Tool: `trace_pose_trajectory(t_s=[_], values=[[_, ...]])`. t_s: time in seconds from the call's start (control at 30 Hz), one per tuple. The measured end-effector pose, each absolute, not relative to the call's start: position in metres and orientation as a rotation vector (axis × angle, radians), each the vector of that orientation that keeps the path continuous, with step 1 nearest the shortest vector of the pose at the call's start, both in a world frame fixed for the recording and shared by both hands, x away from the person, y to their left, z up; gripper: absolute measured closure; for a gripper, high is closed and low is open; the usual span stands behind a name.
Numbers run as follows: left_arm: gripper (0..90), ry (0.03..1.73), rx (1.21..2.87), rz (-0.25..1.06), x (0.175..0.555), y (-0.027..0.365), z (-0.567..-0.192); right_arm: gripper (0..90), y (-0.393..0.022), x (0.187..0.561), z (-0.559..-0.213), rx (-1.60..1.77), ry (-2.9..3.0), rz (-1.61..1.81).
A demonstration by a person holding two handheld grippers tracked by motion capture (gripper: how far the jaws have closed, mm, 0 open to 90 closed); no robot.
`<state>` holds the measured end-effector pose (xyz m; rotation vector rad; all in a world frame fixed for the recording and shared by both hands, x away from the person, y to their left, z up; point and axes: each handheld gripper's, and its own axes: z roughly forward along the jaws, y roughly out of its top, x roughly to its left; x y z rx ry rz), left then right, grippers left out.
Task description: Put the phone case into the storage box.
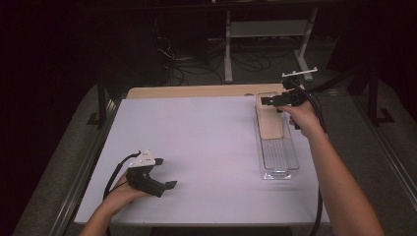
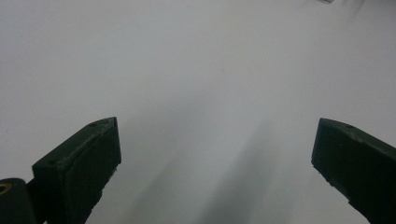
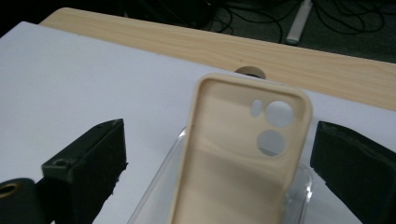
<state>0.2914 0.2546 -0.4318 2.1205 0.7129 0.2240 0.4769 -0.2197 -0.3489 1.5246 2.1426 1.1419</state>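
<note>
Overhead: right gripper [image 1: 268, 101] hovers over far end of clear plastic rectangular tray [image 1: 291, 164] at table's right, beige silicone phone case [image 1: 270, 123] lying inside; left gripper [image 1: 169, 186] rests near front-left on white table cover [image 1: 196, 137]. Left gripper view: jaws spread wide, nothing between, bare cover. Right gripper view: camera cutouts of case [image 3: 233, 154] visible, jaws released either side, not touching it.

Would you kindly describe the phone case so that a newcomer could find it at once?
Look to the far right of the white table, where a long clear tray lies. The phone case rests in its far end, between the open jaws of the right gripper. It is beige and soft-looking, with round camera cut-outs.
</note>
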Motion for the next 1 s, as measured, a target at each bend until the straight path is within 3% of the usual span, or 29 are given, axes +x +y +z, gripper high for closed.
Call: trace_pose_trajectory(t_s=[1.0], values=[[1.1,0.670,2.157,0.211,0.294,0.256,-0.418,2.0,-0.193,0.387,-0.350,1.237,2.291,1.341]])
